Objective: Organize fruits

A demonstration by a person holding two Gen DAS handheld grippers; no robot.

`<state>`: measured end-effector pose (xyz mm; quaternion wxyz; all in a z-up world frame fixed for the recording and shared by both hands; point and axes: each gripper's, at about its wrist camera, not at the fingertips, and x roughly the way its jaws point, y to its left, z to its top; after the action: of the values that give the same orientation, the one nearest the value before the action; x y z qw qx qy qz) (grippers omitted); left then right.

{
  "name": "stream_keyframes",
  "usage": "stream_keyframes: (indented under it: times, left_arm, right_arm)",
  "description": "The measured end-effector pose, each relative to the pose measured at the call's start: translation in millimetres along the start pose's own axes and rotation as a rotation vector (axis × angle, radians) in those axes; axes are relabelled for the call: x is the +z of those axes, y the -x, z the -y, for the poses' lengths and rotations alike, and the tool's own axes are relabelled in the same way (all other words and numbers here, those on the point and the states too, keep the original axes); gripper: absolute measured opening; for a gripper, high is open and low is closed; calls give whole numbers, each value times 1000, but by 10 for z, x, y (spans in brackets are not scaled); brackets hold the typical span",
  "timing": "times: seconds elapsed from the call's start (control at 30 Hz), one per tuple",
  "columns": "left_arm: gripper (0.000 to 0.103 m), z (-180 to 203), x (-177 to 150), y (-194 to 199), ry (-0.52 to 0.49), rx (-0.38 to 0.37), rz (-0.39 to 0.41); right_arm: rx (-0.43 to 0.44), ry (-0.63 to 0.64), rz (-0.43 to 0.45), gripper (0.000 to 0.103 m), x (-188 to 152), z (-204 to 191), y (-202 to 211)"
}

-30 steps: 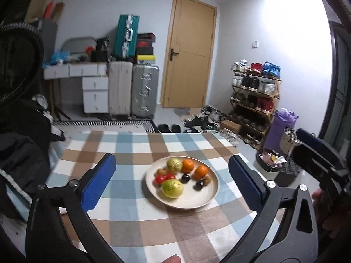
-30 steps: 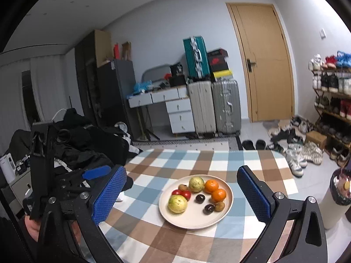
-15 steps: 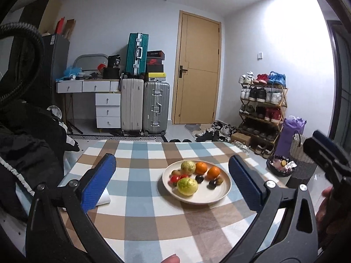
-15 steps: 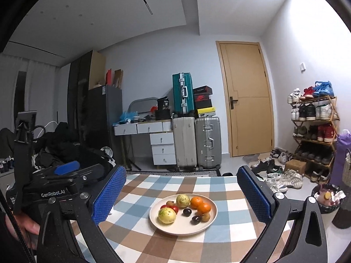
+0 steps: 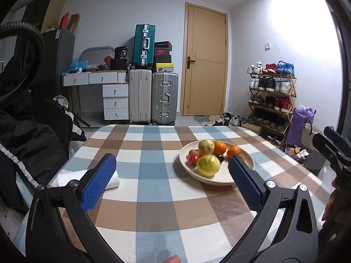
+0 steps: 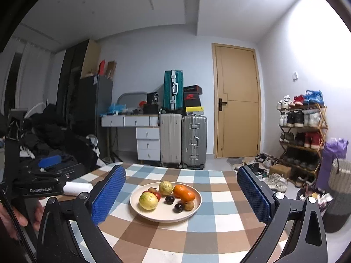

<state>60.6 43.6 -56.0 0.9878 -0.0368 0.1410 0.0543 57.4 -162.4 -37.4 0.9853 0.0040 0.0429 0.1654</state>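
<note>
A cream plate of fruit sits on the checked tablecloth. It holds two yellow-green guavas, two oranges, a red tomato, dark plums and a brown kiwi. My left gripper hovers open over the cloth, the plate just inside its right finger. My right gripper stands open, nothing between its fingers, with the plate framed beyond them.
A white paper roll lies at the table's left edge. Dark clothes pile left of the table. Suitcases, a drawer desk, a door and a shoe rack line the far walls. A purple bag stands right.
Both cameras tilted up and dropped lower toward the table. The plate has shifted right in the left view, up to the right finger. Both grippers stayed open.
</note>
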Motion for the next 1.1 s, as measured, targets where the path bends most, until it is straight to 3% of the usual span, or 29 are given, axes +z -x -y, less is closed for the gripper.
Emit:
stream_keyframes:
  times: [0.43, 0.57, 0.7, 1.1]
  left_arm:
    - [102, 162, -127, -245, -46, -6, -28]
    - [102, 158, -151, -242, -54, -22, -34]
    - [102, 147, -136, -223, -55, -26, -35]
    - [102, 148, -139, -225, -56, -26, -34]
  right_arm:
    - [-31, -3, -142, 103, -337, 107, -394]
    - [-26, -18, -278, 103, -429, 123, -615]
    - [-15, 6, -236, 103, -450, 65, -556]
    - [-11, 0, -248, 103, -439, 77, -562]
